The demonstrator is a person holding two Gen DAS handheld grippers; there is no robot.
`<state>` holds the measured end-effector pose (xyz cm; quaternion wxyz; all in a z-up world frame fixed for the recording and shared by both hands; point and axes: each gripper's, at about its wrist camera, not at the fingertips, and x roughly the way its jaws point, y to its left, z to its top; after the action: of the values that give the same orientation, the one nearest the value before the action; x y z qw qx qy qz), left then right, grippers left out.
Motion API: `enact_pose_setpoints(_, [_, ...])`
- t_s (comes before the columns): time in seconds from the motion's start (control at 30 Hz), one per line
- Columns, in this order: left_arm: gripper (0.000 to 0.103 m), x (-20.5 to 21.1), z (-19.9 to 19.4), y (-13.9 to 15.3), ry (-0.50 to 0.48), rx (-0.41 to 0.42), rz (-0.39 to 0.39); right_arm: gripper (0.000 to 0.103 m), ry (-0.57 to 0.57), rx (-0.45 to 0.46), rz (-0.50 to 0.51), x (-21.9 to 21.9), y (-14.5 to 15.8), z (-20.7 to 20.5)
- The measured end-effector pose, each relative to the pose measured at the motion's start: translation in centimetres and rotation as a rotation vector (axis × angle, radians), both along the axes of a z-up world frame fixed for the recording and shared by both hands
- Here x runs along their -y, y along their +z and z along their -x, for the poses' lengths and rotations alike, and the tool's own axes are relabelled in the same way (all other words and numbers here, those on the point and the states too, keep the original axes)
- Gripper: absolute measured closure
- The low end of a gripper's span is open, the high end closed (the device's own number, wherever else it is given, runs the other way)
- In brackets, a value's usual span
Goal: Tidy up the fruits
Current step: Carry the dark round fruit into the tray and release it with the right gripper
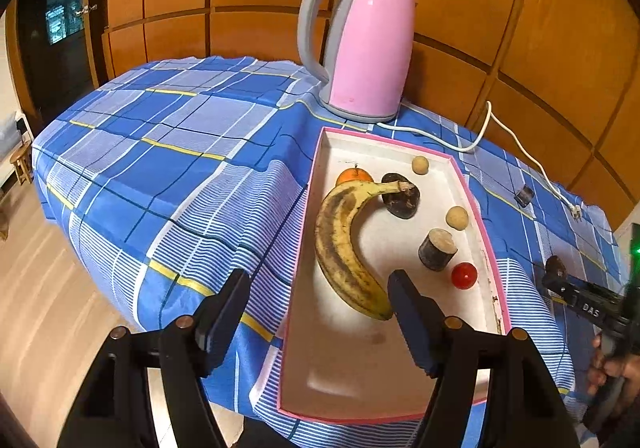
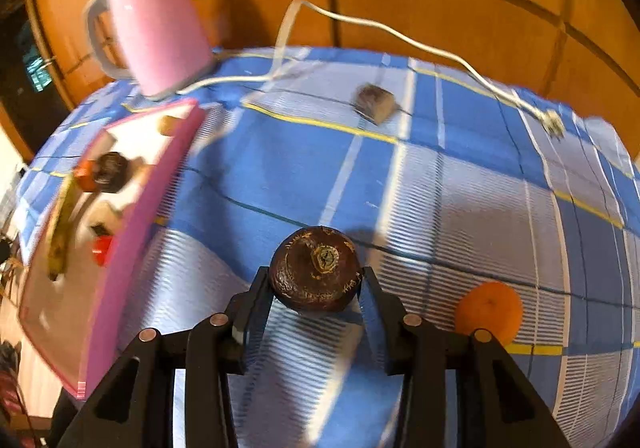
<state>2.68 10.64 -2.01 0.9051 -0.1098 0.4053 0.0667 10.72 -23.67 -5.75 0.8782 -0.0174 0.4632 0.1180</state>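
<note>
Right gripper (image 2: 316,284) clamps dark round fruit (image 2: 315,270) above cloth, w/ tray (image 2: 132,207) off to its left. Left gripper (image 1: 316,308) wide open, empty, over tray's banana (image 1: 344,248). Best: carry level, clear pink rim, release low in bare tray area.
</note>
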Motion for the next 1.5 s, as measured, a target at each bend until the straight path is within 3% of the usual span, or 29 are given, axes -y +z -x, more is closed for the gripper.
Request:
enact_pose_setpoints(0.4, [0.031, -0.7, 0.0, -0.1, 0.018, 0.006, -0.003, 0.059, 0.319, 0.048, -0.051, -9.1, 3.0, 3.6])
enact_pose_setpoints(0.73, [0.031, -1.0, 0.1, -0.2, 0.021, 0.006, 0.009, 0.059, 0.529, 0.009, -0.03, -15.0, 2.2, 6.1])
enact_pose_setpoints(1.03, [0.031, -1.4, 0.2, 0.0, 0.029, 0.014, 0.005, 0.059, 0.573, -0.031, -0.016, -17.5, 1.2, 5.4])
enact_pose_setpoints(1.5, [0.031, -2.3, 0.0, -0.6, 0.046, 0.0, 0.02, 0.059, 0.516, -0.044, -0.057, -20.6, 0.6, 0.8])
